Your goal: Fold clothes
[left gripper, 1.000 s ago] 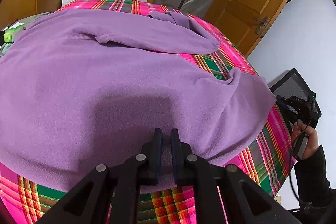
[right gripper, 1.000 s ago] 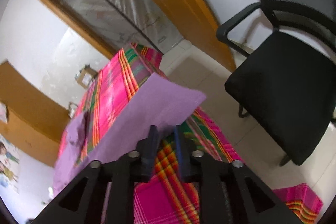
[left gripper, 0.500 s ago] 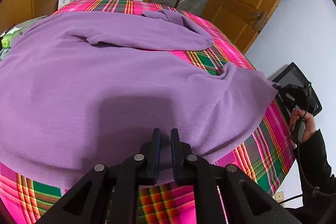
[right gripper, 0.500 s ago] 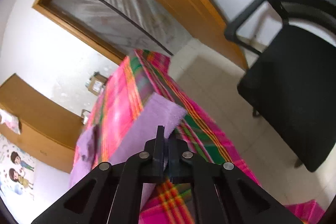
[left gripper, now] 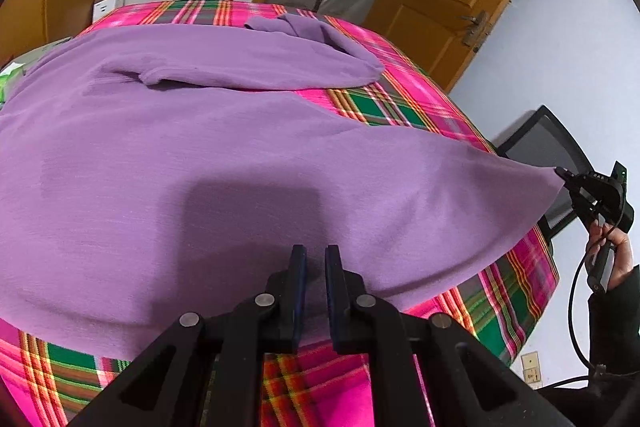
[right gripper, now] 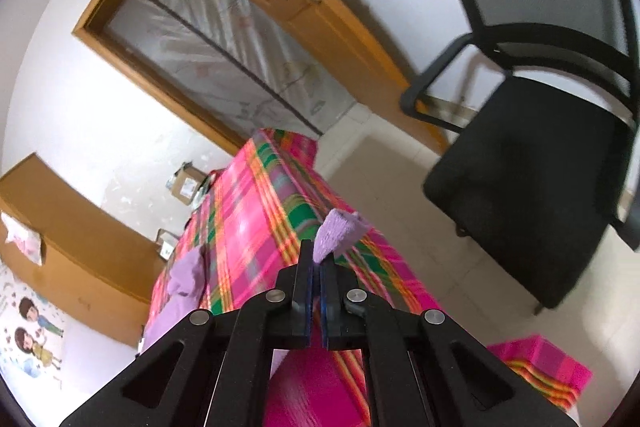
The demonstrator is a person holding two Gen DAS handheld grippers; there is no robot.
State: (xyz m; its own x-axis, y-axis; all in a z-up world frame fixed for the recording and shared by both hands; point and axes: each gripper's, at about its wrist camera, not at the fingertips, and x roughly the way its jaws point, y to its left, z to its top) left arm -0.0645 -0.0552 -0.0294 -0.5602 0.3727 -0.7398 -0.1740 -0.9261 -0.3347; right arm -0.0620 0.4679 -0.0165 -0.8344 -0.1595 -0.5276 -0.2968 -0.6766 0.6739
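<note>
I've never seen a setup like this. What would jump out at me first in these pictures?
A big purple garment spreads over a table with a loud pink plaid cloth. The right gripper pinches one corner and pulls it out toward the table's right side, where a black office chair stands on the floor. The left gripper rests at the near hem, its fingers slightly apart.

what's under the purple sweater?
The purple sweater lies on a pink-green plaid cloth, which shows around its edges. Whatever is beneath the sweater's middle is covered. Its corner is lifted, pinched in the right gripper.
</note>
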